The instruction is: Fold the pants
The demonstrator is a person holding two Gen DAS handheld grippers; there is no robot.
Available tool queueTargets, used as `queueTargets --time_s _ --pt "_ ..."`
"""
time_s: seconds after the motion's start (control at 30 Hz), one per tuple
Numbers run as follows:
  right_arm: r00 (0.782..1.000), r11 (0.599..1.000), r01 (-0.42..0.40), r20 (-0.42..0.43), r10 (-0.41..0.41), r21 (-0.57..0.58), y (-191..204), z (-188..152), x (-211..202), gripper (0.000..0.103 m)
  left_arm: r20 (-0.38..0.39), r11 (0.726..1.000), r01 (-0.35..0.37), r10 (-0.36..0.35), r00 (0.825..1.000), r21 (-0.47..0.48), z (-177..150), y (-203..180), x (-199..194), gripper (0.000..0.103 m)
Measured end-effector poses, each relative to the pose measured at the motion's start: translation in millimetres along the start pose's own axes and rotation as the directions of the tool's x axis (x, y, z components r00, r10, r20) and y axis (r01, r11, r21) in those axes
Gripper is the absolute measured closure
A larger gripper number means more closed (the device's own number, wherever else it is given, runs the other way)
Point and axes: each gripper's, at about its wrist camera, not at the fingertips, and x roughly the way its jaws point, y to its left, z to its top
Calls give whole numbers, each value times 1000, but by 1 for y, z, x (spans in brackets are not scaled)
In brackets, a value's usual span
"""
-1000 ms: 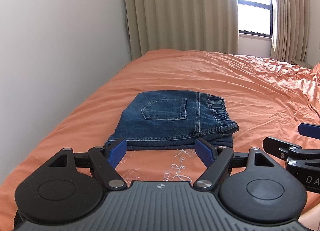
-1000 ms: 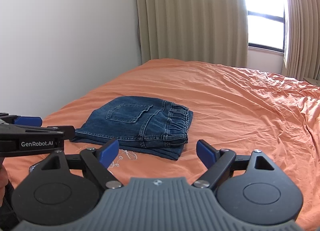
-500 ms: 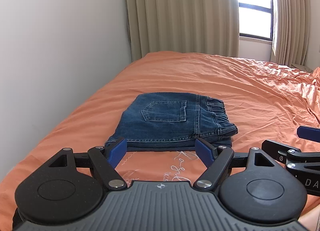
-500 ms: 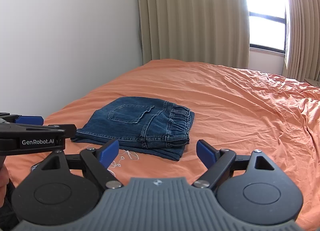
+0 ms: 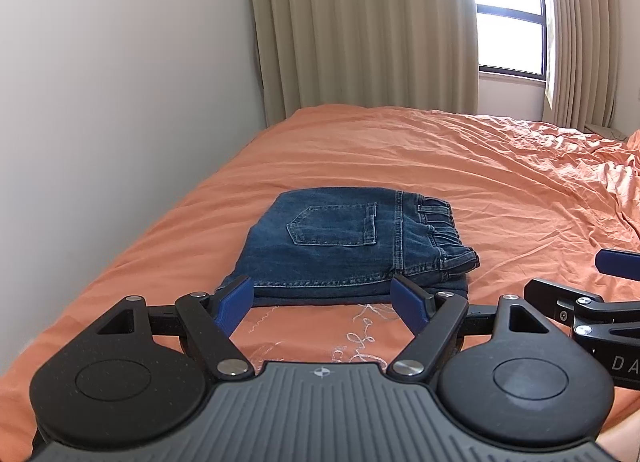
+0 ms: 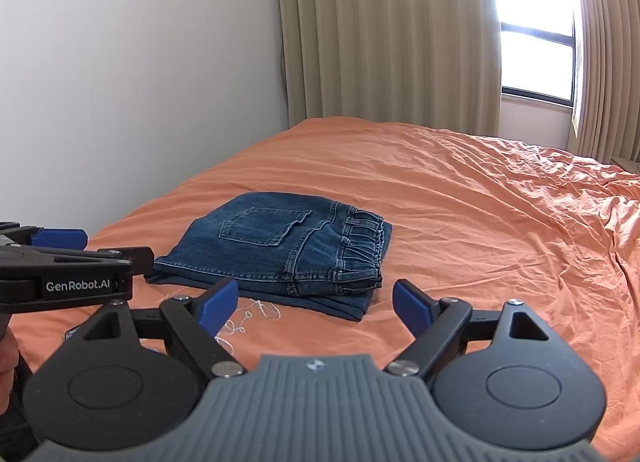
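1. One pair of pants [image 5: 344, 238] lies on the bed [image 5: 460, 165] as a compact, squarish stack, near the bed's wall-side edge and just beyond the fingertips of both grippers. Judged from this shape, the folding appears essentially complete.
2. Visible layers: a top panel with the back pocket facing up, and at least one more layer showing beneath along the near edge. The gathered waistband [image 6: 360, 238] sits on the stack's right side.
3. Remaining work, as a judgement: little or none. The near-right corner, where the lower layers stick out slightly past the top one, could be squared up; otherwise the stack looks tidy.
4. Appearance of the pants: dark blue denim with lighter contrast stitching, belt loops on an elasticated waistband, fabric flat with few wrinkles.
5. The left hand-held gripper [image 5: 324, 302] has its blue pads wide apart with nothing between them; it points at the stack's near edge without touching it.
6. The right hand-held gripper [image 6: 316, 302] is likewise spread apart and empty, hovering short of the stack's near-right corner.
7. White embroidered lettering [image 5: 360, 326] on the orange sheet lies between the grippers and the stack.
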Motion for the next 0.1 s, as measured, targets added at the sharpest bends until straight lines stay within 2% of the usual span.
queueTargets --time_s 0.1 --pt "1000 1000 -2 -2 2 0 0 1 0 22 1 1000 -3 3 1000 0 0 1 -1 12"
